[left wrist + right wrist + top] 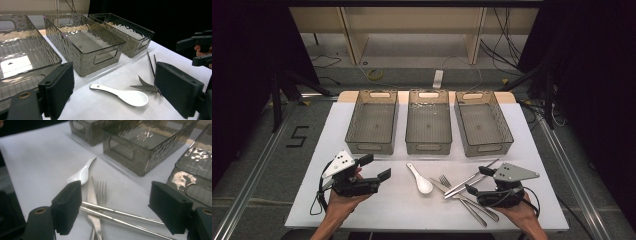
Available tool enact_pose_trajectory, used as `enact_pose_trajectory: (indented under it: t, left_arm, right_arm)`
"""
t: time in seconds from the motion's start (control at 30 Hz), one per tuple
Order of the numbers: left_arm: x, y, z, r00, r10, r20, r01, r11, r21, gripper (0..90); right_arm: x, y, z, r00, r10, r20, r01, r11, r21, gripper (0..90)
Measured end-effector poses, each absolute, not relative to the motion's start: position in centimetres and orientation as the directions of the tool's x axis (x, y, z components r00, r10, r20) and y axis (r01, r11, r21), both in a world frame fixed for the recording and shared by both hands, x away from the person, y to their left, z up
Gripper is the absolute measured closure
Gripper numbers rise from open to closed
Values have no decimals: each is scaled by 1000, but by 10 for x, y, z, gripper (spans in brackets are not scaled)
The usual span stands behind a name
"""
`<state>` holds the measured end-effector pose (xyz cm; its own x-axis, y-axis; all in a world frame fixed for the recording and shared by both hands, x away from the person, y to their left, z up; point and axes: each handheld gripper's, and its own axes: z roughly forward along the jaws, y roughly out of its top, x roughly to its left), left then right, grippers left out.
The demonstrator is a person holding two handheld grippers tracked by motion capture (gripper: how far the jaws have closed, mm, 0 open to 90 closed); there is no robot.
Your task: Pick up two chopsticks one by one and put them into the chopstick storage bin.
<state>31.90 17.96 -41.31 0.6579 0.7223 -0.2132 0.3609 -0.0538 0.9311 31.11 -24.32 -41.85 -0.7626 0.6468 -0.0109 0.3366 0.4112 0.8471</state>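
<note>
- Right now I hold one gripper in each hand above a white tabletop (362, 200), seen from a camera looking down from my side.
- My left gripper (375, 167) hovers over the near left part of the tabletop, its jaws spread wide with nothing between them.
- My right gripper (478, 180) hovers over the near right part, jaws also spread wide and gripping nothing; they straddle the cutlery from above.
- Between my two grippers lies a white ceramic spoon (420, 178), bowl toward me, handle pointing away.
- Just to the right of the spoon is a small pile of metal cutlery: a fork (445, 180) with tines pointing away, a knife (91, 192) beside it, and a pair of metal chopsticks (469, 179) lying slantwise across them.
- In the right gripper view, the chopsticks run between my open jaws, crossing over the knife and fork.
- Beyond the cutlery stand three clear smoky plastic bins in a row: left bin (372, 122), middle bin (428, 122) and right bin (482, 124).
</note>
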Motion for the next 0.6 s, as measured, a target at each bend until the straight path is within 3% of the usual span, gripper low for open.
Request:
enact_pose_trajectory:
  t: [0.03,0.27,0.6]
  left_arm:
    - [319,179,-413,659,722,-211,360,-56,931,160]
    - [318,179,-413,659,722,-213,360,-54,931,160]
    - [318,178,-412,664,717,-214,358,-53,932,160]
  right_arm:
    - [317,-244,-415,-788,614,-41,333,481,811,280]
    - [341,-239,-411,-832,544,-112,344,663,665,298]
    - [369,-235,-428,-870,484,-99,380,783,493,321]
